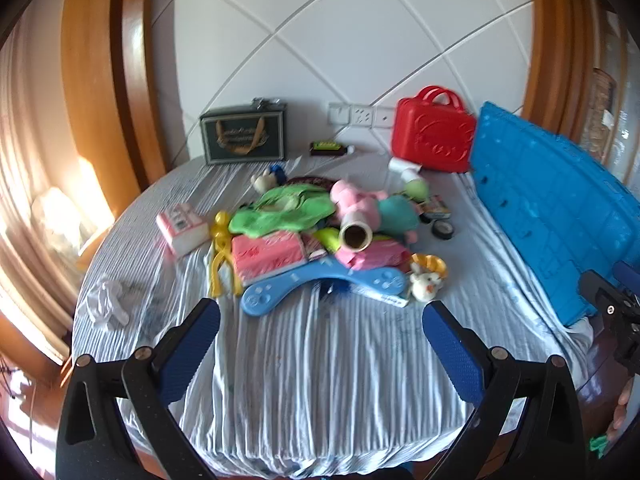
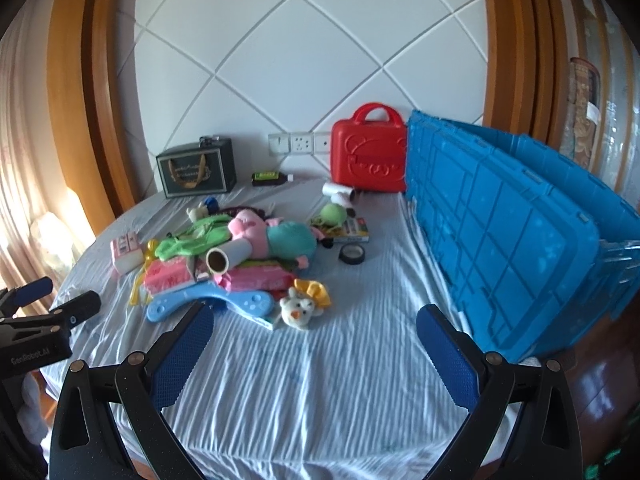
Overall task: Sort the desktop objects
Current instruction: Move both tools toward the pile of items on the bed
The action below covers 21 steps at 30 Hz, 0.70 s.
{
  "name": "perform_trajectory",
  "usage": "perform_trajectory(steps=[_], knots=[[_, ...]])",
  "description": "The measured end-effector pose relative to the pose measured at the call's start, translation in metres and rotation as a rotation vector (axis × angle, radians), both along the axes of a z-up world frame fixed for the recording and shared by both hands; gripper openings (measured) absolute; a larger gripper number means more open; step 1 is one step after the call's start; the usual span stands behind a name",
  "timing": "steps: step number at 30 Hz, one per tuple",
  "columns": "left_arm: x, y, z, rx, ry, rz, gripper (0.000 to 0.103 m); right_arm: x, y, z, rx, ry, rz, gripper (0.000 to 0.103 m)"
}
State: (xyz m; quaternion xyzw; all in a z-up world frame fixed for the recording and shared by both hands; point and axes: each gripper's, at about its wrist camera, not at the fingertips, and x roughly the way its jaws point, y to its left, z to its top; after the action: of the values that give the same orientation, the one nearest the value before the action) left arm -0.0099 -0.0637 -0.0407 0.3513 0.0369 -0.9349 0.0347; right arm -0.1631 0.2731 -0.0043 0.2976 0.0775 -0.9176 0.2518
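Note:
A heap of objects lies mid-table: a pink pig plush, a cardboard tube, green cloth, pink packs, a blue hanger, a small white plush and a black tape roll. My left gripper is open and empty, just short of the heap. My right gripper is open and empty, in front of the white plush.
A large blue crate stands on the table's right side. A red case and a dark gift box stand at the back wall. A pink tissue pack lies left.

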Motion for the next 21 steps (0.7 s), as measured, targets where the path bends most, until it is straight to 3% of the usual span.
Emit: perform_trajectory(steps=[7, 15, 21], knots=[[-0.029, -0.033, -0.054, -0.002, -0.149, 0.140, 0.103, -0.047, -0.018, -0.040, 0.043, -0.097, 0.032, 0.103], [-0.078, -0.068, -0.103, -0.003, -0.330, 0.300, 0.103, -0.130, -0.044, -0.095, 0.083, -0.250, 0.082, 0.103], [-0.109, -0.077, -0.132, 0.001, -0.423, 0.344, 0.103, -0.185, -0.061, -0.137, 0.125, -0.343, 0.098, 0.103]])
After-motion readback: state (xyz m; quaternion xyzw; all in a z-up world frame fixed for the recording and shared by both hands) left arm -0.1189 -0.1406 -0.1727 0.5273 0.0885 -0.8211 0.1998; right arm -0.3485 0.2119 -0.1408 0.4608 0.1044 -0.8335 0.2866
